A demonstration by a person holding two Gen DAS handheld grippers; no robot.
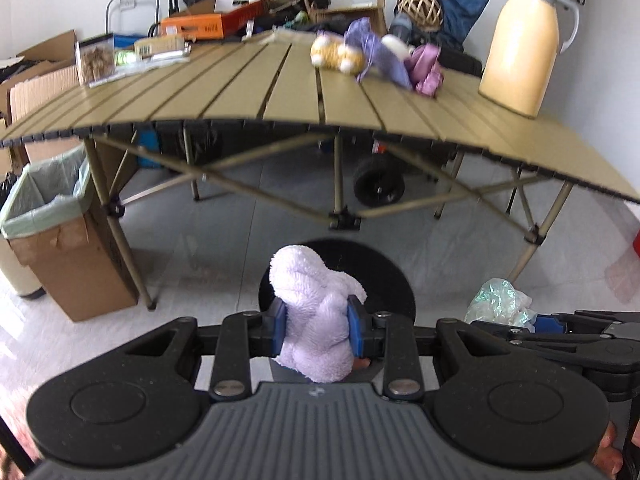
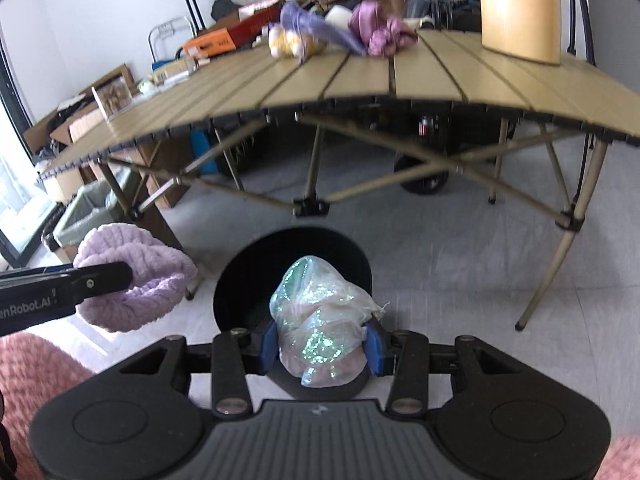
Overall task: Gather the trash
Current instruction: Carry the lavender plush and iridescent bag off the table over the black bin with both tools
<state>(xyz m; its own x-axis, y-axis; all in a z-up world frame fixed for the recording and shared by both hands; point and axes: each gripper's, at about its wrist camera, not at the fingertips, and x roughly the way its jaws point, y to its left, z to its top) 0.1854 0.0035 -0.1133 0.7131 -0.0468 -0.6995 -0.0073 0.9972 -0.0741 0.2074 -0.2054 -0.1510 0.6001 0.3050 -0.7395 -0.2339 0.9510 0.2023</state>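
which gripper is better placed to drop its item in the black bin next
Right, probably. In the right wrist view, the right hand-held gripper holds the shiny plastic bag directly over the black bin. The left hand-held gripper, shut on the purple fluffy cloth, sits toward the bin's left side.

Left gripper (image 1: 317, 330) clamps lilac fluffy cloth (image 1: 316, 320) w/ both pads.

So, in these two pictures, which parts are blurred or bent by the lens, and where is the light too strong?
Left wrist view: the table edge bows from the fisheye, the plush toys on it look smeared, while the lilac cloth in the left gripper stays sharp. Right wrist view: the same bowing, an overexposed window at the left edge, and glints on the shiny plastic bag in the right gripper.
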